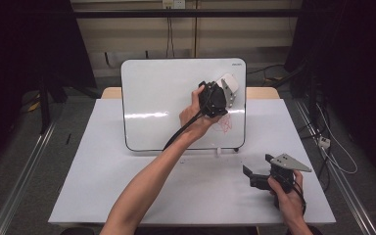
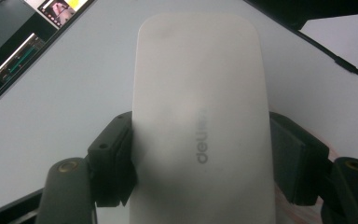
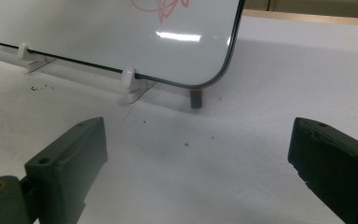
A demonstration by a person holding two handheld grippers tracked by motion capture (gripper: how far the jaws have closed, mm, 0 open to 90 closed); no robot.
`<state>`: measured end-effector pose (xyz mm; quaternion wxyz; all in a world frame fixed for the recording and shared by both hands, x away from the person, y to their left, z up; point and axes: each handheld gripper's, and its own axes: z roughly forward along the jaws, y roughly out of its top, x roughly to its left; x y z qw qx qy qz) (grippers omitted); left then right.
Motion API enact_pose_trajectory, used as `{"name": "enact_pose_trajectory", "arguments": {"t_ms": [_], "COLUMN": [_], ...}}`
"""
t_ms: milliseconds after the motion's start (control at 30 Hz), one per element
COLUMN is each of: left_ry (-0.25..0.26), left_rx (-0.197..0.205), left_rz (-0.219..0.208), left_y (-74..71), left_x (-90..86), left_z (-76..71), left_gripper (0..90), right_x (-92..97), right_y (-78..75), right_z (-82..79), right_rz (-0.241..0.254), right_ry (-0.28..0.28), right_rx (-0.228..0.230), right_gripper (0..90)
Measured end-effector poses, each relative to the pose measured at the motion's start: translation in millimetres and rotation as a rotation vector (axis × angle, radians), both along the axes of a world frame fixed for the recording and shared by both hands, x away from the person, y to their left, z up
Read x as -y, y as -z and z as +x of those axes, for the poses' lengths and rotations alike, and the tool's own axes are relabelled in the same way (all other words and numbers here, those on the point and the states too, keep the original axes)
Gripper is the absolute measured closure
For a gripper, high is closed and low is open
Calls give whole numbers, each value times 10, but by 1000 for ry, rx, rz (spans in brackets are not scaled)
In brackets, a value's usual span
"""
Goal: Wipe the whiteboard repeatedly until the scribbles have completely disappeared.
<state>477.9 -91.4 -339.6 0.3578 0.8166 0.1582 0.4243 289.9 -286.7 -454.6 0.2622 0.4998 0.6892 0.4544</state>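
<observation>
A white board (image 1: 166, 98) stands tilted on small feet at the back of the table, with a red scribble (image 1: 223, 123) near its lower right corner. My left gripper (image 1: 223, 90) is held up against the board's right part, shut on a white eraser (image 2: 200, 121) that bears grey lettering; the black pads (image 2: 114, 158) press on both its long sides. The eraser (image 1: 227, 84) sits just above the scribble. My right gripper (image 1: 255, 177) rests low over the table's front right, open, with nothing between its jaws. The right gripper view faces the board's lower corner (image 3: 214, 70) and the scribble (image 3: 161, 9).
A white table top (image 1: 127, 186) carries the board. White clip feet (image 3: 129, 81) and a dark peg (image 3: 196, 99) hold the board's lower edge. A cable (image 1: 183, 129) trails from the left gripper along the forearm. Metal rails (image 1: 19, 171) run down both sides of the table.
</observation>
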Motion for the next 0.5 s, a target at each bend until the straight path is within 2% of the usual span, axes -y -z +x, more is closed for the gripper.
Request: {"name": "enact_pose_trajectory", "arguments": {"t_ms": [300,400,500], "left_ry": [-10,-25,-30], "left_rx": [-5,-13,-10], "left_rz": [1,-33,-28], "left_y": [-172,-204,-224], "left_x": [62,71,94], "left_z": [133,164,174], "left_gripper": [311,311,311], "right_x": [6,12,10], "right_y": [-1,0,-2], "right_z": [-5,-9,-13], "right_rz": [1,4,4], "right_ry": [-3,3,-1], "right_rx": [4,1,5], "right_gripper": [46,46,46]}}
